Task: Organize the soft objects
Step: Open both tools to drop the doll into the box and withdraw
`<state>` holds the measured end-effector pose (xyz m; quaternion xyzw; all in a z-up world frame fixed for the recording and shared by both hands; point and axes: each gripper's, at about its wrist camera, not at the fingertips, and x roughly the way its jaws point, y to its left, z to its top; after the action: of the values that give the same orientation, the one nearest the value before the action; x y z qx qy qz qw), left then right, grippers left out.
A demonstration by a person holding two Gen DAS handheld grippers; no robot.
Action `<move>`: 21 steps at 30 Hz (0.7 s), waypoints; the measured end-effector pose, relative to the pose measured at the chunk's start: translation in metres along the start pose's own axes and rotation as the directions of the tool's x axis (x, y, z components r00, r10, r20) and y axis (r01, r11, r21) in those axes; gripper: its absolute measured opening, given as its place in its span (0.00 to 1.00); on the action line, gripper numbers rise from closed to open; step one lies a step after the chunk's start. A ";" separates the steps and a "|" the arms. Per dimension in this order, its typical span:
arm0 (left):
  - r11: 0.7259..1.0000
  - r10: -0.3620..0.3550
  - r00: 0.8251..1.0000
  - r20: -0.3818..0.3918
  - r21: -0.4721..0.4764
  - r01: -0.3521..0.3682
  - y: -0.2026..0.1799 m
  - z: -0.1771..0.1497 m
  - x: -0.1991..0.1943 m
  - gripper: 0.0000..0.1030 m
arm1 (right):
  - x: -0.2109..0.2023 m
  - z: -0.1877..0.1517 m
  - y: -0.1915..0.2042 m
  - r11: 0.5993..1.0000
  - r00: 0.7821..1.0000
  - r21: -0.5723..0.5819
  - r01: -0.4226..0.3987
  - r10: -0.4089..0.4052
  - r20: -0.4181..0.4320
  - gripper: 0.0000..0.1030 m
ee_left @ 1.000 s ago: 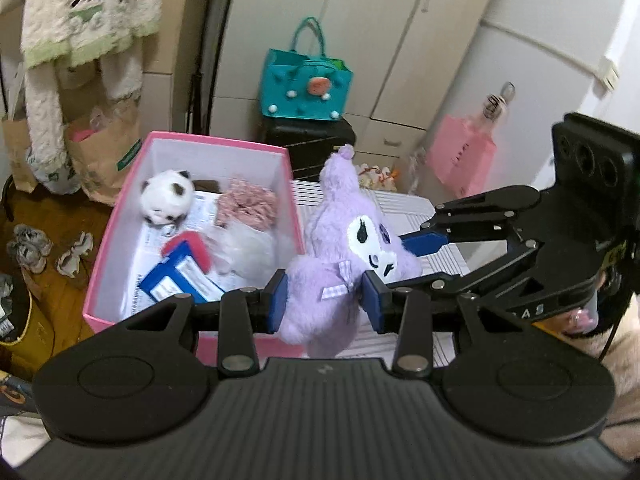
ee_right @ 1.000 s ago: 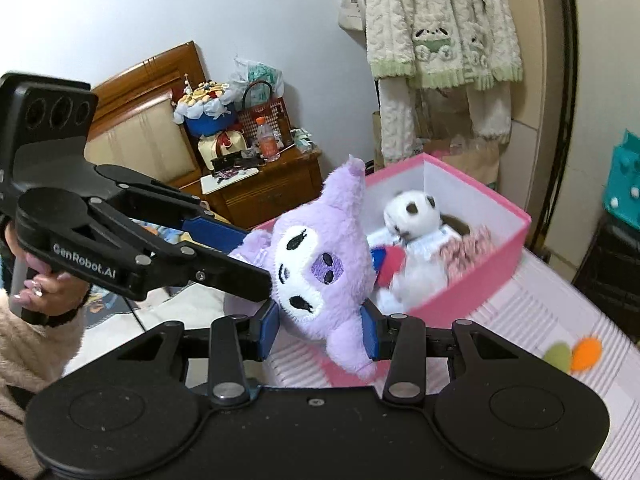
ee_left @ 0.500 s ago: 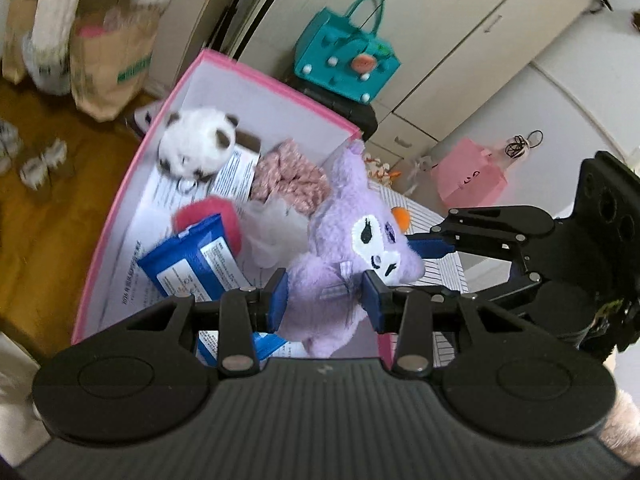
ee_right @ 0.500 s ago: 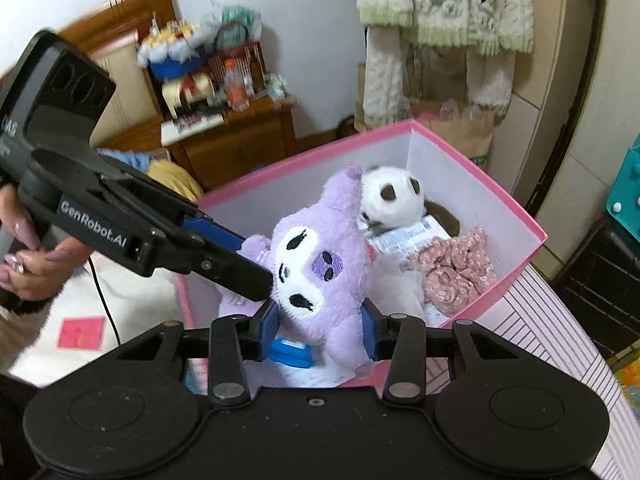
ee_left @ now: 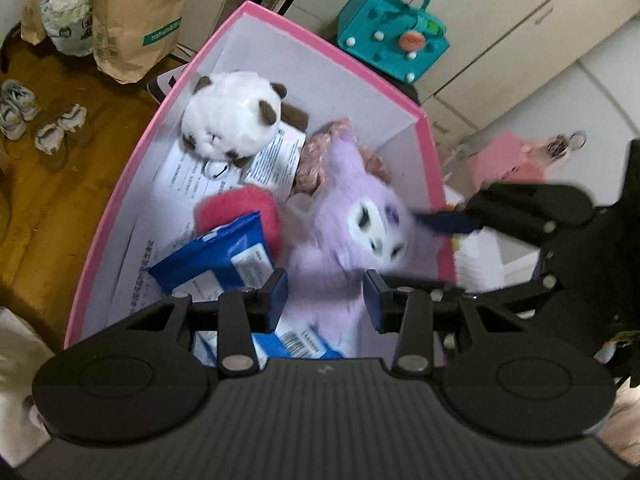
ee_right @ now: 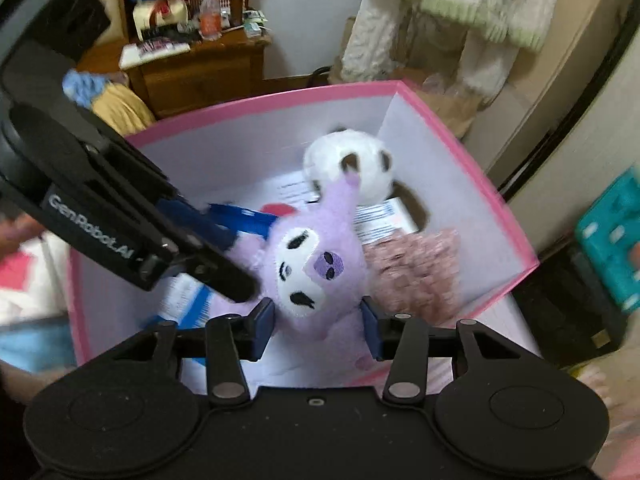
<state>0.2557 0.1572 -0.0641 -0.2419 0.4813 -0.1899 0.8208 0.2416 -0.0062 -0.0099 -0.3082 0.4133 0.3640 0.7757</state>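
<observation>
The purple plush toy [ee_left: 352, 240] sits inside the pink box [ee_left: 132, 168], upright, among a white panda plush [ee_left: 232, 120], a pink scrunchie [ee_right: 416, 268], a red fuzzy item [ee_left: 236, 212] and blue packets [ee_left: 216, 260]. The left gripper [ee_left: 326, 296] has its jaws apart on either side of the toy's lower body, with visible gaps. The right gripper [ee_right: 318, 328] likewise frames the toy, jaws apart, pads just beside its sides.

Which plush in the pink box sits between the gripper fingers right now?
The purple plush with the white face; both grippers bracket it. The white panda plush lies untouched at the box's far end.
</observation>
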 end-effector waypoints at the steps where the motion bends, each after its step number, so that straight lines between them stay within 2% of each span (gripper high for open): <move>1: 1.000 0.014 1.000 -0.008 0.011 -0.014 -0.001 -0.001 0.001 0.45 | -0.002 -0.002 0.003 1.000 1.000 -0.022 0.022 -0.022 0.006 0.50; 5: 0.990 0.091 0.996 0.002 0.108 -0.091 -0.014 -0.010 -0.005 0.51 | -0.018 -0.012 0.006 1.000 0.998 -0.018 0.020 -0.019 0.059 0.52; 9: 0.954 0.188 0.981 0.056 0.229 -0.196 -0.031 -0.020 -0.018 0.53 | -0.037 -0.028 0.002 0.999 0.991 0.046 -0.019 0.013 0.135 0.53; 14: 0.927 0.238 0.970 0.050 0.287 -0.242 -0.049 -0.027 -0.035 0.54 | -0.067 -0.046 -0.002 0.990 0.972 0.104 -0.093 0.067 0.226 0.53; 18: 0.903 0.265 0.961 0.078 0.330 -0.276 -0.068 -0.037 -0.054 0.57 | -0.090 -0.056 0.004 0.987 0.960 0.115 -0.112 0.078 0.269 0.54; 21: 0.912 0.247 0.966 0.072 0.318 -0.257 -0.077 -0.045 -0.066 0.57 | -0.105 -0.062 0.009 0.988 0.955 0.111 -0.112 0.076 0.287 0.54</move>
<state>0.1796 0.1209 0.0081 -0.0421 0.4581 -0.1556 0.8742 0.1674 -0.0823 0.0506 -0.1836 0.3349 0.4139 0.8263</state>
